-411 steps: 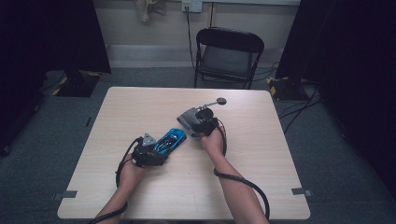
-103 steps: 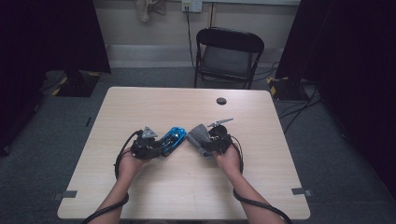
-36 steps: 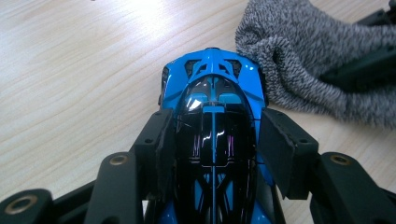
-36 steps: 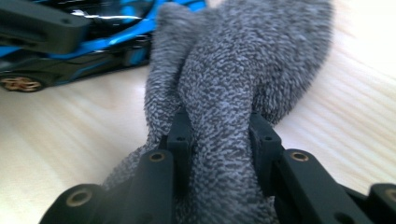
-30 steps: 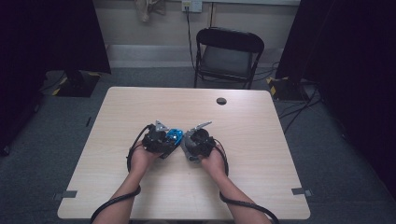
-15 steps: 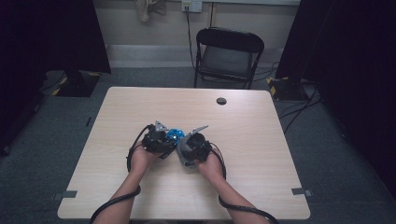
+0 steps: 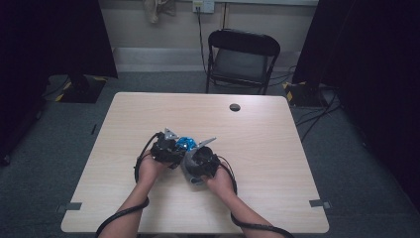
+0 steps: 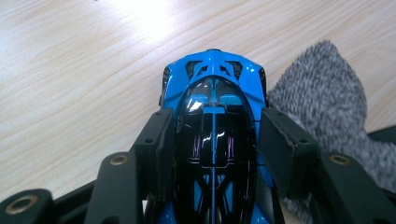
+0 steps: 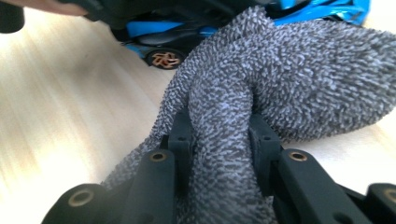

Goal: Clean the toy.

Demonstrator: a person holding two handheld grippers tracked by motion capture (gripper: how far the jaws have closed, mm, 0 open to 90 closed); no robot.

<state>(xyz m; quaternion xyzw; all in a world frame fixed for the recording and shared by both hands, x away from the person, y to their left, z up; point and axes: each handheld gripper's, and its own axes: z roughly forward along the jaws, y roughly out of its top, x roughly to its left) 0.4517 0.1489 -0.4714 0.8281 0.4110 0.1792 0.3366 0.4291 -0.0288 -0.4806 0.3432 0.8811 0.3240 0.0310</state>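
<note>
Closing in from the right since a second ago, the right gripper (image 7: 194,157) has carried its grey cloth (image 9: 261,84) up against the blue toy car (image 8: 212,135), so wiping the car looks about to start. The left gripper (image 7: 171,146) keeps its fingers (image 8: 161,149) clamped on the car's sides, holding it near the middle of the tabletop (image 7: 277,163). The right fingers (image 9: 180,135) pinch a bunched fold of cloth, whose loose end lies touching the car's right flank.
</note>
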